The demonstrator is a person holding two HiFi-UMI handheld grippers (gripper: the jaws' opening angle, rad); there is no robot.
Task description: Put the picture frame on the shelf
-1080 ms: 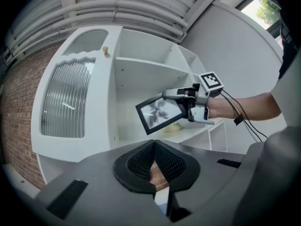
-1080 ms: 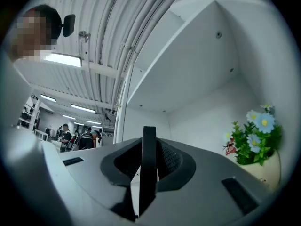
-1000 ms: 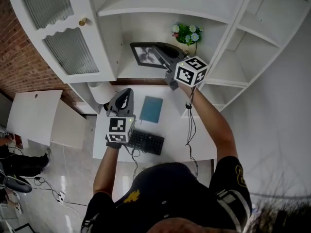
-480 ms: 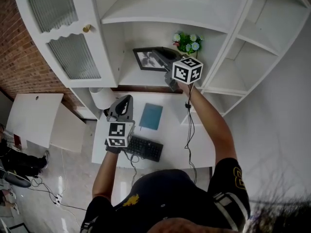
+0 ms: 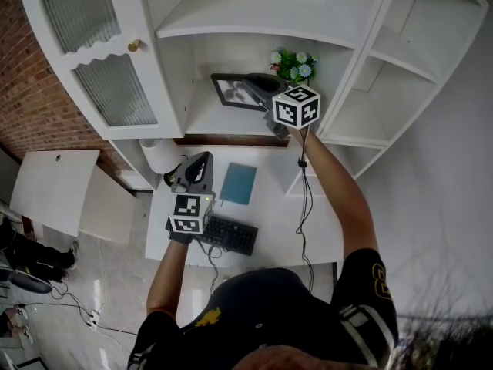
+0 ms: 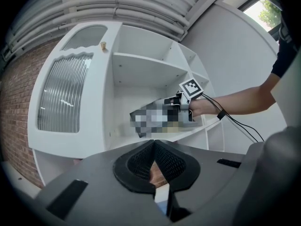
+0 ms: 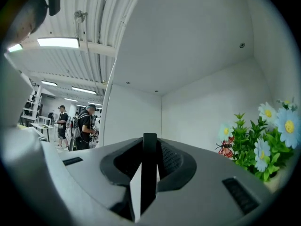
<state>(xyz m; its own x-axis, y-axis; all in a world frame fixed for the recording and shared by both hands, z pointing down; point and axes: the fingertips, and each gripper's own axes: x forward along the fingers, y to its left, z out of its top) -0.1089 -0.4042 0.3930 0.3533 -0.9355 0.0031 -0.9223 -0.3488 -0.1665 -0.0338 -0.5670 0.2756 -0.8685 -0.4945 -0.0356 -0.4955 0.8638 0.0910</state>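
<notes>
The black picture frame (image 5: 233, 92) stands upright on the lower shelf (image 5: 206, 119) of the white cabinet, beside a pot of flowers (image 5: 293, 62). My right gripper (image 5: 266, 91) reaches into the shelf and grips the frame's right edge. In the right gripper view the frame's thin black edge (image 7: 149, 173) runs upright between the pads, and the jaws are opening. My left gripper (image 5: 200, 160) hangs over the desk, shut with nothing in it. The left gripper view shows the frame (image 6: 155, 117) as a mosaic patch, with the right gripper (image 6: 181, 102) at it.
The flowers (image 7: 263, 145) stand close on the right of the frame. A glass-fronted cabinet door (image 5: 100, 75) stands open at the left. On the white desk (image 5: 273, 206) below lie a blue notebook (image 5: 239, 183) and a black keyboard (image 5: 231, 236).
The view has shifted a little. The right gripper's marker cube has turned slightly at the frame. The left gripper has stayed over the desk.
</notes>
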